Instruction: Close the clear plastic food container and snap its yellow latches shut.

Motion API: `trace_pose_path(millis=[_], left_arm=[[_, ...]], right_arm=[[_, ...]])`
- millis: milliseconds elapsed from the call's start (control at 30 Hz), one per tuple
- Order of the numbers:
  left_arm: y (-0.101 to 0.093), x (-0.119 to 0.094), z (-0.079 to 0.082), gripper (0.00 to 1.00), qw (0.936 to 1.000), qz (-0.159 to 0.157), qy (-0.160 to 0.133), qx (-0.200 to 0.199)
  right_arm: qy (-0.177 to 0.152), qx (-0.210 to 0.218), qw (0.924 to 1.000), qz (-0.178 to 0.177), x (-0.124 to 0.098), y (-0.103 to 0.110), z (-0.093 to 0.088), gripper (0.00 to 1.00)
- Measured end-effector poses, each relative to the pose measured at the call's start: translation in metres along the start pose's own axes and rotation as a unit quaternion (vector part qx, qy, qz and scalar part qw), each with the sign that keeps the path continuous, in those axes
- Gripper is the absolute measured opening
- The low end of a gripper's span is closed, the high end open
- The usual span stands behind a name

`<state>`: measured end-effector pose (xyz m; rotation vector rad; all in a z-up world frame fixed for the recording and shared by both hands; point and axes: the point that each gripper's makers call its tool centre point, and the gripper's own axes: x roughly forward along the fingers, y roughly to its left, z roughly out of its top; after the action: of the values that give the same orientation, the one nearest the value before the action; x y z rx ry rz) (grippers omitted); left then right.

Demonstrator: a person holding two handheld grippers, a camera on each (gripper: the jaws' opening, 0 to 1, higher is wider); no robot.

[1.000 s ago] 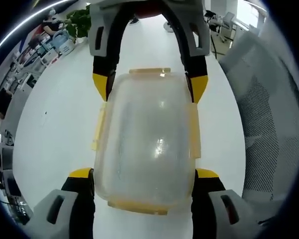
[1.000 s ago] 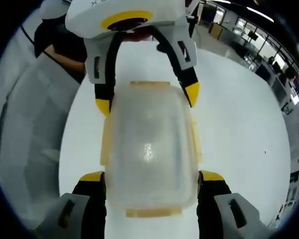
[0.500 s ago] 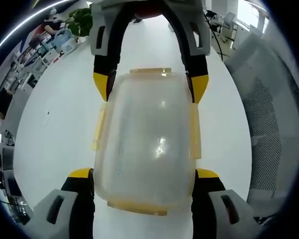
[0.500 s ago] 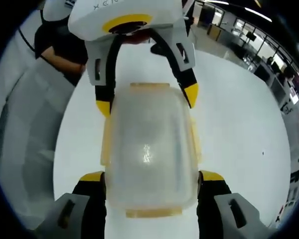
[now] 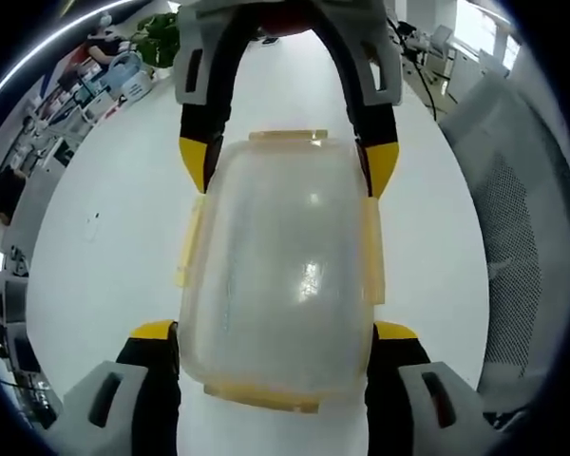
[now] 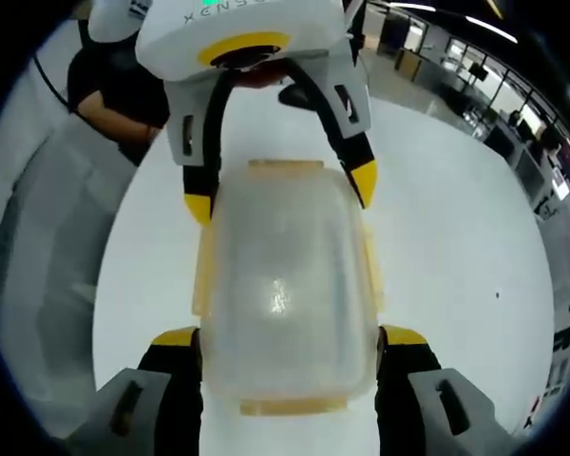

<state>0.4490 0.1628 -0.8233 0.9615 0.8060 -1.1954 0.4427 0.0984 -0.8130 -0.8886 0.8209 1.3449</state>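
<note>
Clear plastic, cloudy and glossy, lies between both grippers: the container [image 5: 277, 271] sits lid-up on the white tabletop [image 5: 104, 237], held from its two short ends. In the left gripper view the left gripper [image 5: 274, 332] has its yellow-tipped jaws pressed to the two long sides of the container at its near end, clamped on it. At the far end, the right gripper [image 5: 287, 161] comes down from the top, its jaws likewise against the container's sides.

In the right gripper view the picture is mirrored: the right gripper [image 6: 287, 337] grips the near end of the container [image 6: 283, 285], and the left gripper [image 6: 277, 185] clamps the far end, a person's hand behind it.

Yellow latches [image 5: 373, 252] run along every edge of the lid. Those on the long sides, between the two grippers, look folded down against the walls, though the fisheye bend makes it hard to say whether they are fully snapped. The one at the near end [image 5: 261, 394] juts out below the lid, and the far one [image 5: 287, 137] lies beyond it.

Beside the right gripper's jaws stands a grey mesh chair [image 5: 518, 247].
</note>
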Motion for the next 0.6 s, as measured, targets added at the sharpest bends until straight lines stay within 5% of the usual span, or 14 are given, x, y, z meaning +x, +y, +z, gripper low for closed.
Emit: trace_pose_path(millis=[600], left_arm=[[0.0069,0.0036,0.0025,0.83,0.9999,0.008,-0.003,-0.008]], right_arm=[[-0.002,-0.001,1.0,0.003,-0.0006,-0.0076,-0.0018,0.75]])
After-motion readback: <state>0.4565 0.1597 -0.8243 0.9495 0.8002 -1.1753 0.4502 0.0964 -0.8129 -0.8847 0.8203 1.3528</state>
